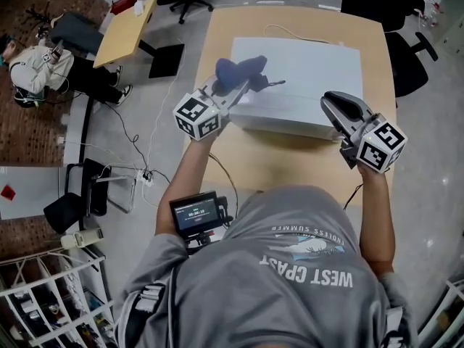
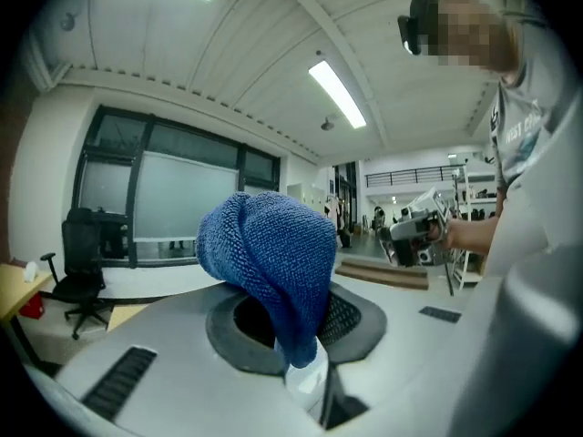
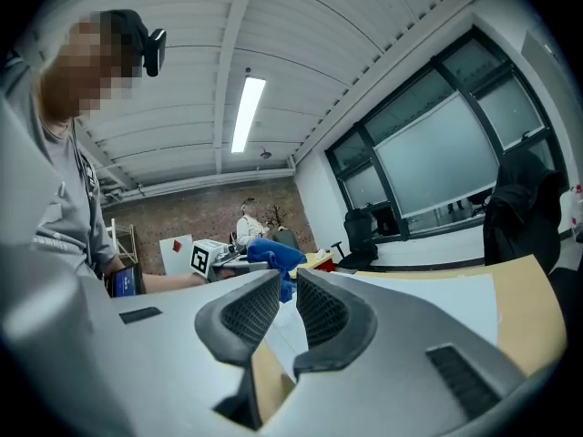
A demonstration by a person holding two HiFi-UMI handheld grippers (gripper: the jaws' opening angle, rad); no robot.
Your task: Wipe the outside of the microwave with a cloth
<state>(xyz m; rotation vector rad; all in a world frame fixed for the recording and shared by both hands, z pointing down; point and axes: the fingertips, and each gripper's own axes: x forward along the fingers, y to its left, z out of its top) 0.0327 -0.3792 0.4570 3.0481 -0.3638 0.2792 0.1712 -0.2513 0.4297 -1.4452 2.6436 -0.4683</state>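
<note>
Blue knit cloth (image 2: 269,262) clamped in the fingers (image 2: 344,317) of the left gripper (image 2: 296,324), bunched into a lump and draped over one pad. Only in the left gripper view: the cloth's weave up close, and the right gripper (image 2: 414,230) across the microwave's top, held in a hand.

Only in the head view: the whole layout. White microwave (image 1: 304,71) standing on the tan counter (image 1: 290,169). Cloth held over the microwave's front left corner. Right gripper just at its front right corner. Cannot tell from any view whether cloth and microwave touch. Also there alone: a thin cable (image 1: 279,29) lying behind the microwave, a small lit screen (image 1: 196,214) at the person's waist, and a seated person (image 1: 36,67) well to the microwave's left.

Only in the right gripper view: that gripper's ribbed fingers drawn together to a thin slit, nothing between them. Pointing about level across the microwave's white top, toward the cloth and the left gripper's marker cube (image 3: 205,260).

Containers: microwave's inside hidden in every view. Wire rack (image 1: 43,296) far from the microwave, at the head view's lower left corner, holding small items too small to name.
</note>
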